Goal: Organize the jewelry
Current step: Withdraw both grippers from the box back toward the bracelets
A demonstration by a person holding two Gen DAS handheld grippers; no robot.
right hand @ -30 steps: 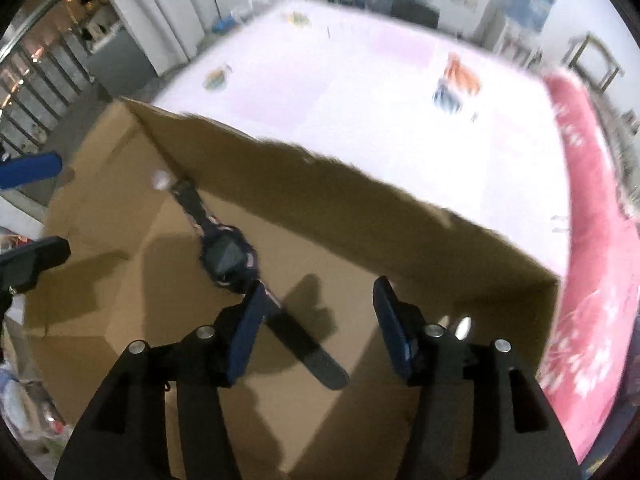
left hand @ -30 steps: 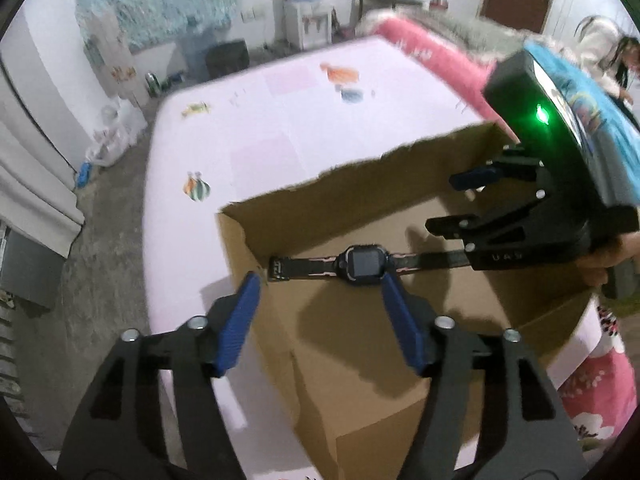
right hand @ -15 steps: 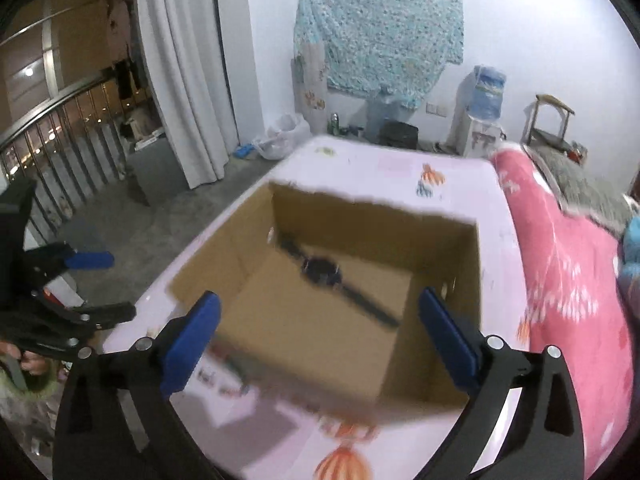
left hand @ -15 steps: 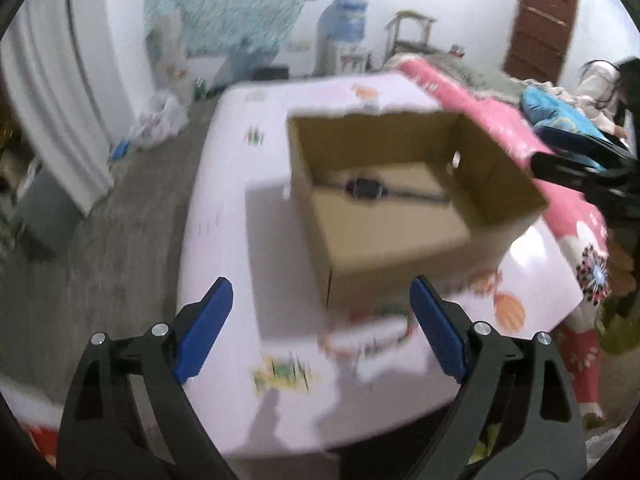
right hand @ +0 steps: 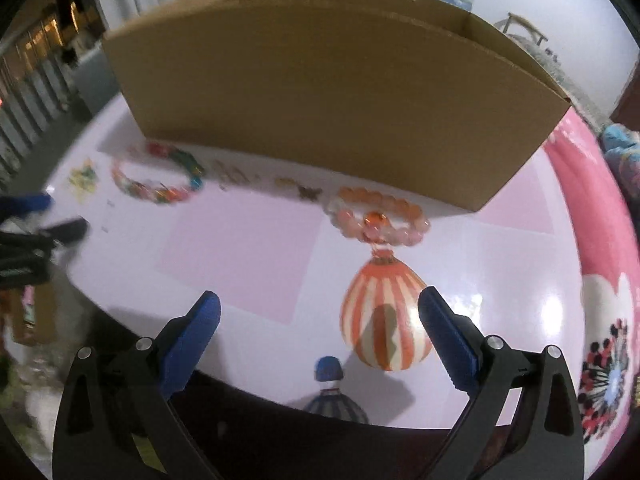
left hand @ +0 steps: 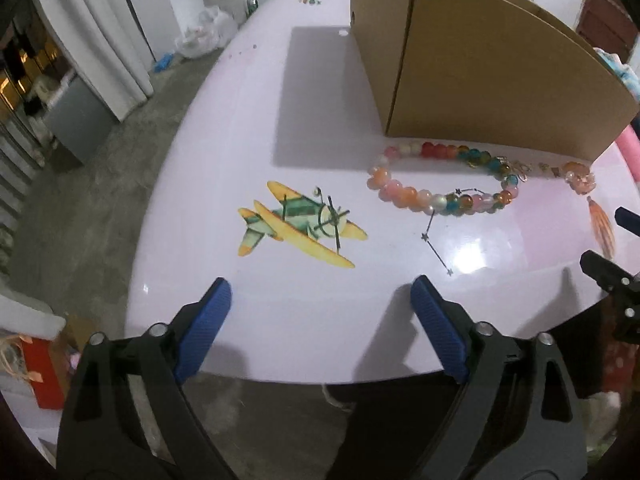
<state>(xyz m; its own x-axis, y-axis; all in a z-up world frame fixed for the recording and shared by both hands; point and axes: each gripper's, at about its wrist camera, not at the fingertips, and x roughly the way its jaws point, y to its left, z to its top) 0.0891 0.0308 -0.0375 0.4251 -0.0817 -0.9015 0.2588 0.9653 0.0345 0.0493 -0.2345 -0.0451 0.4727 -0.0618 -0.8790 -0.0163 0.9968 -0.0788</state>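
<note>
Left wrist view: the left gripper (left hand: pixel 320 320), black with blue ribbed finger pads, is seen with its jaws spread wide and nothing held between them, poised over the near edge of a glossy pale pink table (left hand: pixel 224 152). A printed yellow and green aeroplane picture (left hand: pixel 296 228) is seen on the tabletop just beyond the fingers. Farther back, a multicoloured round-bead bracelet (left hand: pixel 436 184) is laid flat on the table, just in front of a tall brown cardboard box (left hand: pixel 480 60). A thin dark chain with small star charms (left hand: pixel 436 244) is trailed from the bracelet toward the camera. To the right, a peach bead bracelet with an orange tassel (left hand: pixel 580 176) is partly seen near the table edge.

Right wrist view: the right gripper (right hand: pixel 320 328), of the same build, is likewise held wide open and empty above the table. The peach bead bracelet (right hand: pixel 376 216) is seen directly ahead, close to the front wall of the cardboard box (right hand: pixel 320 92), lying above a printed orange-striped hot-air balloon (right hand: pixel 384 320). The multicoloured bracelet (right hand: pixel 156 180) is shown blurred at the left, with several small trinkets (right hand: pixel 240 174), too blurred to identify, lined up between the two bracelets.
</note>
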